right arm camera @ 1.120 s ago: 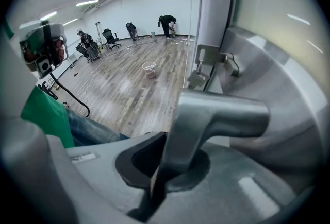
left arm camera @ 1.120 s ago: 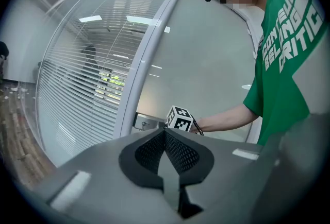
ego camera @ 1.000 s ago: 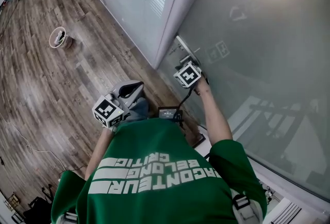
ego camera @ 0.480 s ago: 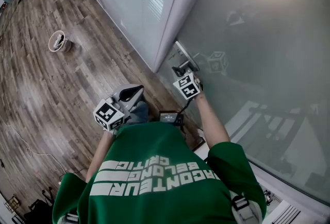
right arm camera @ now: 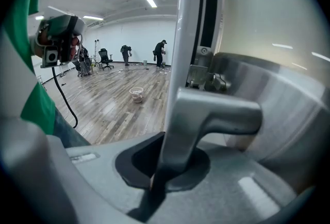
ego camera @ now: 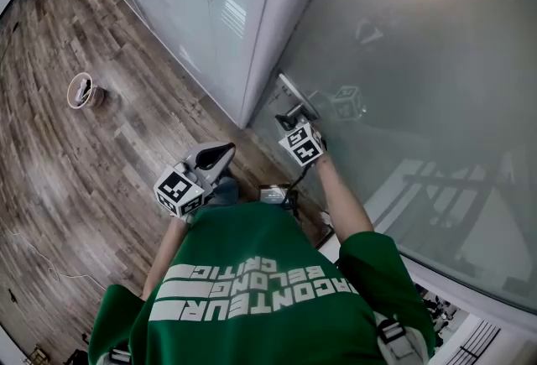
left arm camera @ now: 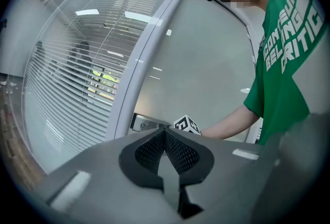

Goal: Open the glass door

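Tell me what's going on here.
A person in a green shirt stands at a frosted glass door with a tool in each hand. The right tool is clamped on the metal door handle. The left tool is shut on nothing, held off to the side, clear of the door.

White "…CONTEUR", "BELONG" and "CRITIC" in capitals on the green shirt [ego camera: 252,250]
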A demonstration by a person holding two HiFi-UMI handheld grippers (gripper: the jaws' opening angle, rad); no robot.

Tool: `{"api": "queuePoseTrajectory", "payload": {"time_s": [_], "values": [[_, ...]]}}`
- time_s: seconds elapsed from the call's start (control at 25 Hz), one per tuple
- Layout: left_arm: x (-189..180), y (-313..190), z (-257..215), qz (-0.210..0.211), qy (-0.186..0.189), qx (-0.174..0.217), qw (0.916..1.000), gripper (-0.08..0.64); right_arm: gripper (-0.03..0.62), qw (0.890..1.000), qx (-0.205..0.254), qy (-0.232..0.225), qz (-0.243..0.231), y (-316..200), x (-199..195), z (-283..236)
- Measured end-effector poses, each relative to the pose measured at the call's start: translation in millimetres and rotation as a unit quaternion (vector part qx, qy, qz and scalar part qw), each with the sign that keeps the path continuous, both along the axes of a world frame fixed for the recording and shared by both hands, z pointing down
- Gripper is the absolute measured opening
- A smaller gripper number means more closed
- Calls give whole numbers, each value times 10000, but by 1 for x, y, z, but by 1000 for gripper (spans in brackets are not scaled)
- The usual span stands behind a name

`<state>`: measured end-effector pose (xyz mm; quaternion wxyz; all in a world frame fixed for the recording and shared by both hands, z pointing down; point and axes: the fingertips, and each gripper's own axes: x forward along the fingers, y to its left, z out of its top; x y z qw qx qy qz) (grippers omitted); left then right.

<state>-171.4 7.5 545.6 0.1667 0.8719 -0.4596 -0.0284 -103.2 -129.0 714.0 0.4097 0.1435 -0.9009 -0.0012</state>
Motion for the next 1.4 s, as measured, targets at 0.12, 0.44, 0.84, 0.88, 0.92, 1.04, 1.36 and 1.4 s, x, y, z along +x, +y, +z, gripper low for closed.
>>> {"api": "queuePoseTrajectory", "payload": {"time_s": [0.12, 0.44, 0.84, 0.88, 0.92, 1.04, 1.36, 1.4], "values": [[-3, -11, 1, 153, 46, -81, 9998, 9, -8, 9999, 11, 5, 102, -10, 1, 6], [-23, -20, -11, 526, 160, 44, 9985, 9, -8, 9991, 38, 161, 395, -29, 0, -7], [-13, -20, 22, 1161, -157, -61, 9931, 9, -8, 9973, 110, 172, 703, -51, 17, 14], [-11, -24, 22, 1186, -154, -35, 9928, 9, -8, 9972, 112, 163, 720, -54, 18, 15], [-9, -27, 22, 1229, -150, -43, 9923, 9, -8, 9971, 120, 151, 738, -57, 19, 16], [-1, -35, 24, 1390, -165, -80, 9901, 9, -8, 9967, 159, 119, 783, -67, 20, 19], [18, -51, 21, 1559, -98, -76, 9877, 9, -8, 9968, 74, 115, 784, -83, 24, 27], [24, -53, 22, 1602, -98, -96, 9870, 9, -8, 9967, 89, 104, 797, -86, 26, 28]]}}
